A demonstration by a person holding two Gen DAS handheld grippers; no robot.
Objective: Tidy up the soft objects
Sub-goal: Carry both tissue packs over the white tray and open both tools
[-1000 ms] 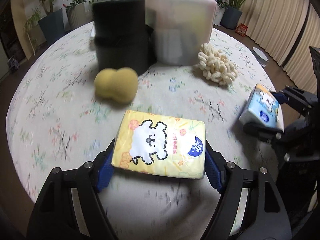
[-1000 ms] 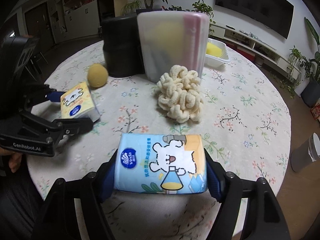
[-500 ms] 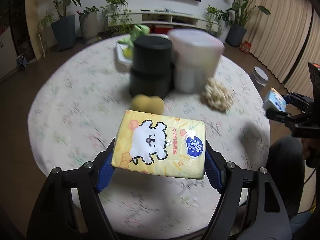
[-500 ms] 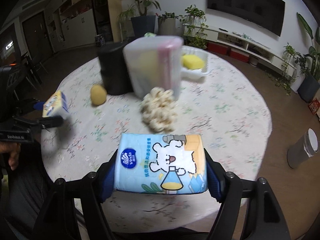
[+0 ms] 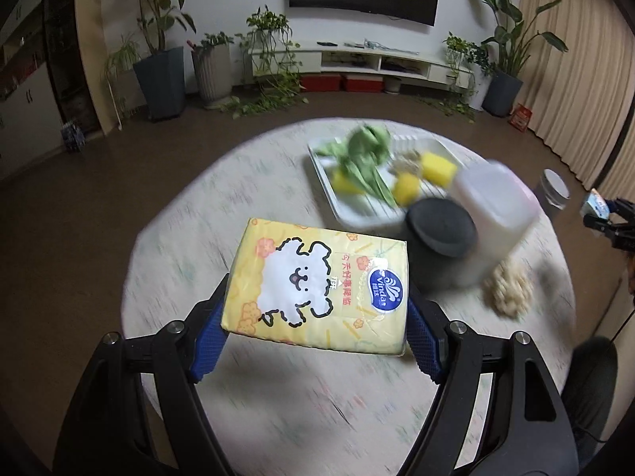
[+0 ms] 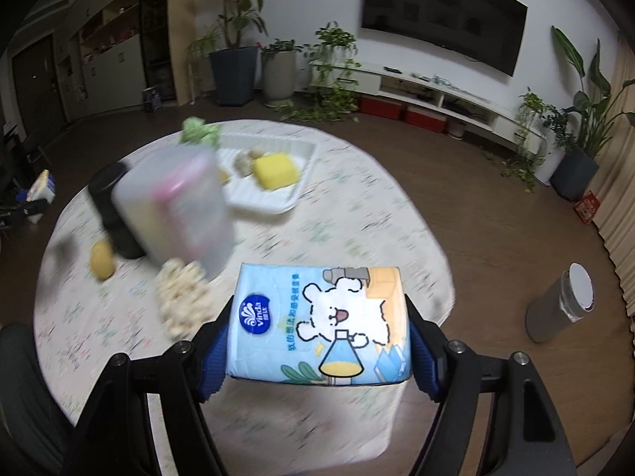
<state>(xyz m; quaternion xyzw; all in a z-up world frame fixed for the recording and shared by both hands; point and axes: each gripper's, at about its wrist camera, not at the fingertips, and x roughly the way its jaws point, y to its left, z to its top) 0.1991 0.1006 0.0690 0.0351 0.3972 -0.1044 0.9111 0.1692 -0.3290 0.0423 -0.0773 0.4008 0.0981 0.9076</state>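
Observation:
My left gripper (image 5: pixel 315 317) is shut on a yellow tissue pack (image 5: pixel 317 283) and holds it high above the round table (image 5: pixel 190 254). My right gripper (image 6: pixel 319 335) is shut on a blue tissue pack (image 6: pixel 321 323), also high above the table (image 6: pixel 357 206). On the table lie a cream knotted sponge (image 5: pixel 510 291) (image 6: pixel 180 301) and a yellow sponge (image 6: pixel 102 265). The right gripper with its blue pack shows at the far right of the left wrist view (image 5: pixel 599 214); the left one with its yellow pack shows at the far left of the right wrist view (image 6: pixel 37 194).
A black round container (image 5: pixel 440 250) (image 6: pixel 115 214) and a translucent lidded box (image 5: pixel 494 206) (image 6: pixel 174 206) stand mid-table. Behind them a white tray (image 5: pixel 349 206) (image 6: pixel 262 198) holds yellow sponges and a green cloth. A grey cylinder bin (image 6: pixel 563 305) stands on the floor.
Both grippers have risen and pulled back from the table with their tissue packs; the table now looks smaller and farther below, and the white tray has come into view.

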